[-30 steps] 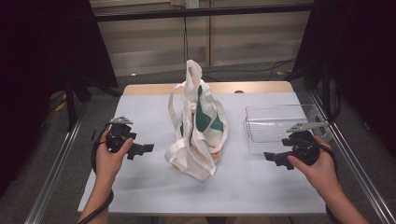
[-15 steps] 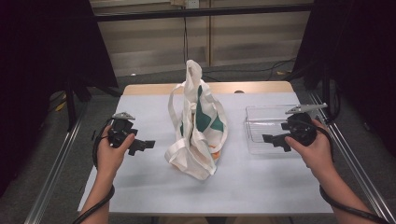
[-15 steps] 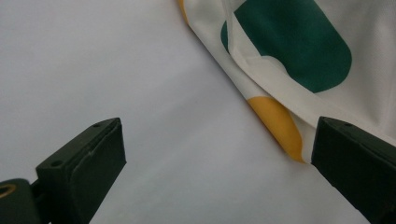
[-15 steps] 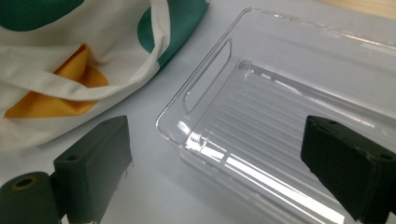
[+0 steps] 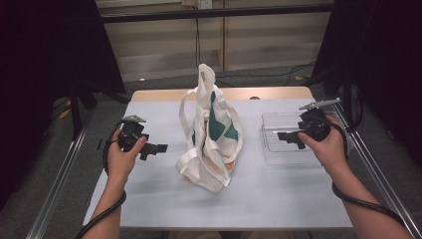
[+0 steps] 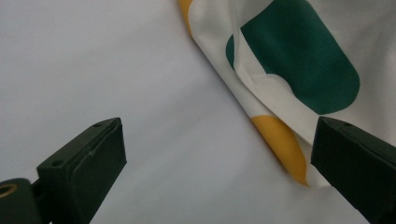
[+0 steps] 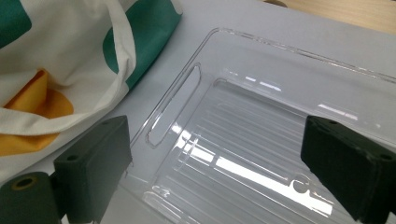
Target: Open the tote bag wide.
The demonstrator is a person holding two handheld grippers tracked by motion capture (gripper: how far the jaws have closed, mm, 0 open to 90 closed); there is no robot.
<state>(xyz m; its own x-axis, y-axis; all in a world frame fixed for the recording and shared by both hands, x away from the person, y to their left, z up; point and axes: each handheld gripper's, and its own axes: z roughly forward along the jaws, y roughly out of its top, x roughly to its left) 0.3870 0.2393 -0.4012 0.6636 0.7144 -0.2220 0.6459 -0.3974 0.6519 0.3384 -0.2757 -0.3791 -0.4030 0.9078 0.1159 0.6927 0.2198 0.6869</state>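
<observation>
From the high view, a white cloth tote bag (image 5: 211,137) with green and orange patches stands slumped near the middle of the pale counter (image 5: 278,199), its top peak and loop handles rising loosely. The left tool (image 5: 158,148) hovers just beside the bag's left flank, pointing at it, and the right tool (image 5: 287,139) hangs over the clear plastic tray (image 5: 271,149) on the bag's right side. The bag looks soft and unsupported, so my worry is that a nudge from either side could topple it, or that a pinch on one thin layer of cloth would drag the whole bag across the counter instead of opening it.

In the left gripper view, the jaws stand wide apart and hold nothing. The tote bag (image 6: 299,60) lies ahead and to the right, its orange hem close to the right jaw (touching or just short, I cannot tell). Closing from here would likely catch only that edge fold, which could slip out.

In the right gripper view, the jaws are likewise spread wide and empty, poised above the clear plastic tray (image 7: 261,140), with the tote bag (image 7: 70,70) off to the left, its hem lying near the tray's rim. The tray looks light and slick, so a glancing jaw could skate it sideways, into the bag or toward the counter edge.

No brand, label or legible writing appears anywhere; the bag carries plain colour shapes and the tray is unmarked.
</observation>
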